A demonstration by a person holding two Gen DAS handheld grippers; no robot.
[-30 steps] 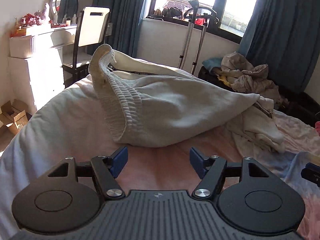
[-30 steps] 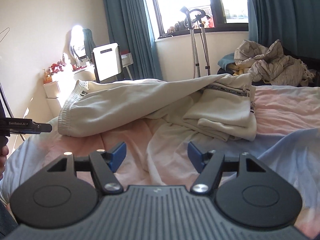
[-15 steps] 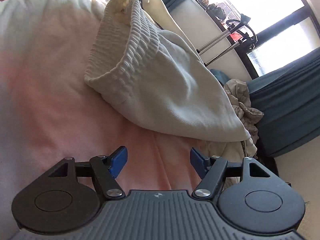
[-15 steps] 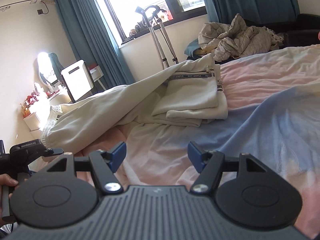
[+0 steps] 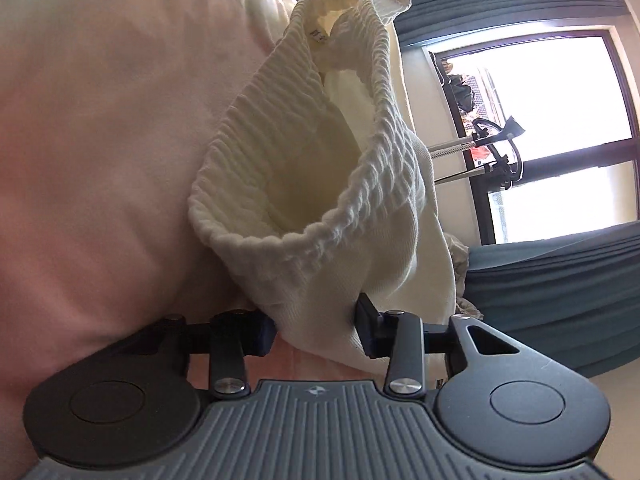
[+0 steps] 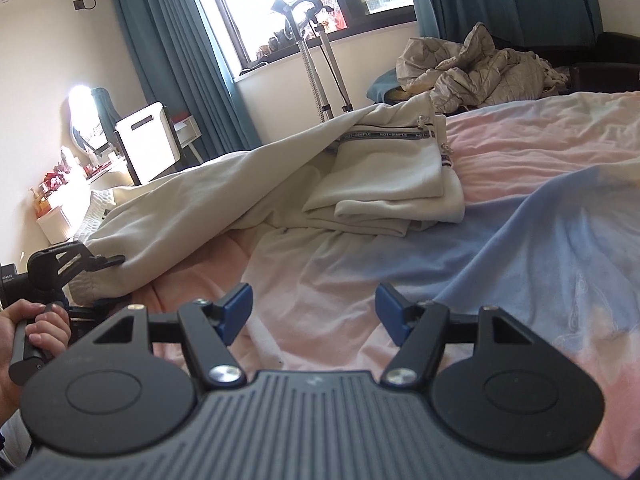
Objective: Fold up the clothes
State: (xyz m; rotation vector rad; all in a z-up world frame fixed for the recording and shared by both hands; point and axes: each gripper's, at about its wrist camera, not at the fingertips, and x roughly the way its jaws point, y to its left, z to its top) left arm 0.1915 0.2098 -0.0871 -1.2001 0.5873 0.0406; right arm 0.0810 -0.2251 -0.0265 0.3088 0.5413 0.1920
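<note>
Cream sweatpants [image 6: 224,200] lie stretched across the bed [image 6: 500,248], their long axis running from the ribbed cuff [image 5: 320,200] at the near left edge up to the printed waistband [image 6: 384,136] near the far side, where part of the garment is already doubled over itself. The left gripper [image 5: 316,330] sits right at the cuff end — its blue pads straddle a fold of the cream fabric just below the ribbing, cloth touching both pads, though whether the jaws have fully pressed down on it I cannot tell from this angle. In the right wrist view the same gripper [image 6: 76,264] shows at the leg's lower edge, with the person's hand [image 6: 36,328] on its handle.

The right gripper [image 6: 314,312] is spread wide and holds nothing; it hovers over bare pink-and-blue bedding, well apart from the pants, which lie ahead of it and to its left. So the left hand is much the nearer — the coming move most likely turns on carrying that cuff end along the leg's length toward the waistband. The open cuff mouth may sag or twist as it lifts.
</note>
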